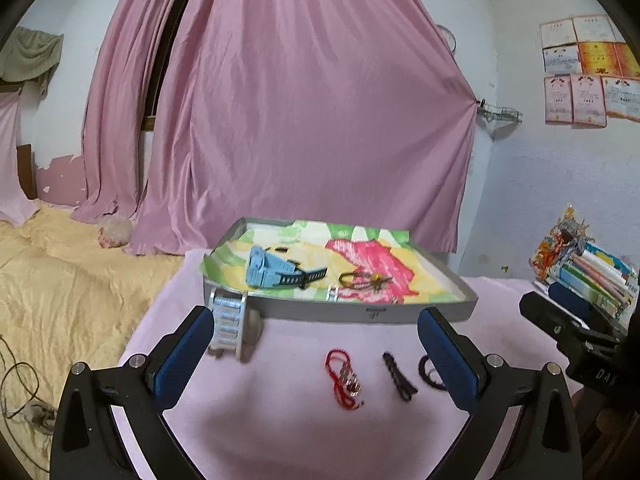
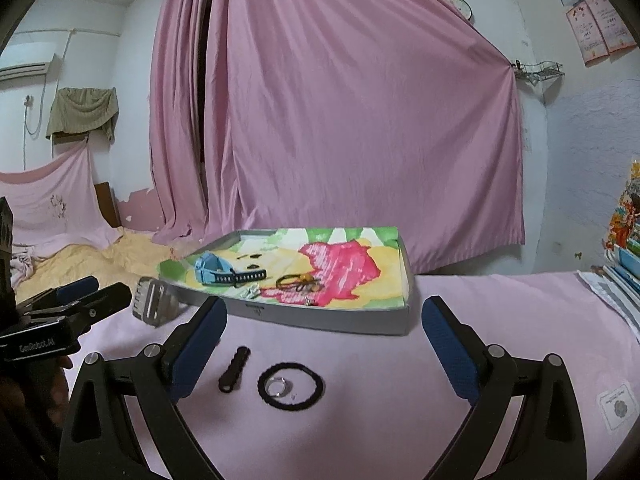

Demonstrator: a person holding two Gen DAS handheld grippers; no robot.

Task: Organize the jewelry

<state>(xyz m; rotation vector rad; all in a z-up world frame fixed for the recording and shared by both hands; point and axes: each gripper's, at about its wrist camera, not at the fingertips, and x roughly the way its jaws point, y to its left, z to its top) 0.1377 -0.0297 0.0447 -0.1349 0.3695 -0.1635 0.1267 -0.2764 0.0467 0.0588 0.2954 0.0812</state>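
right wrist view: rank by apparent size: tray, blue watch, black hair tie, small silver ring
Largest to smallest:
1. tray
2. blue watch
3. black hair tie, close to the watch in span, and nearer the camera, so 2 vs 3 is unsure
4. small silver ring, lying inside the hair tie

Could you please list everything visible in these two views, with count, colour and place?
tray: one, grey, colourful paper lining, far side of table
watch: one, light blue, dark strap, in tray
cord bracelet: one, dark, in tray
silver bracelet: one, standing by tray's left corner
red cord bracelet: one, on pink cloth
black hair clip: one, on cloth
black hair tie: one, on cloth
ring: one, silver, inside hair tie
books: stack, multicoloured, far right
curtain: pink, behind
left gripper: fingers blue-padded, open
right gripper: same, open
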